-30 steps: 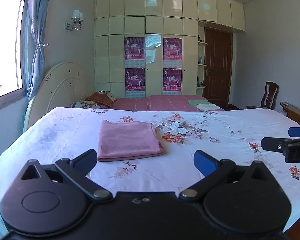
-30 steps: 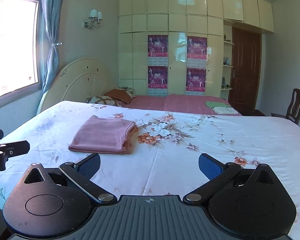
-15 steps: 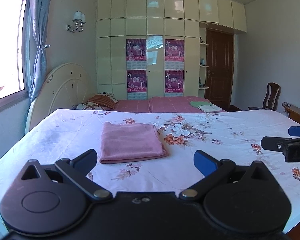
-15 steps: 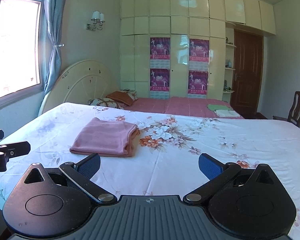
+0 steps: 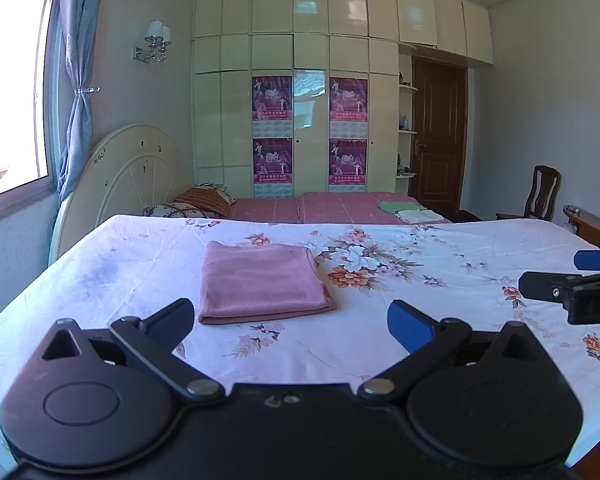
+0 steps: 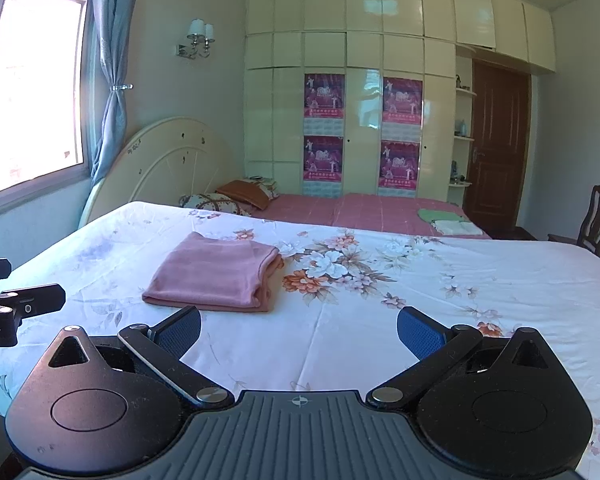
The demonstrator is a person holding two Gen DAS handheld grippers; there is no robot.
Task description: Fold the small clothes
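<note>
1. Compared with a second ago, both wrist views sit slightly higher and tilted up: more of the ceiling and upper wardrobe shows, and the bed appears lower in the picture. The pink folded cloth keeps its shape and its place on the sheet.
2. The left gripper was spread wide a second ago and is the same now, its blue-padded fingers far apart with nothing between them. It holds nothing and touches nothing; it hangs above the near edge of the bed.
3. The right gripper is likewise as wide open as before, empty, with bare sheet showing between its fingers. It is in contact with neither the cloth nor the bedding.
4. Each gripper shows at the edge of the other's view: the right one enters the left wrist view from the right side, the left one enters the right wrist view from the left side. They are well apart, at about the same spacing as a second ago.
5. The pink folded cloth lies flat on the floral bedsheet, a neat rectangle with its layered edges toward the right. It is ahead of the left gripper and ahead and to the left of the right gripper, apart from both.
6. Farther back, a red bedspread carries a small green and white folded pile, with pillows by the rounded headboard.
</note>
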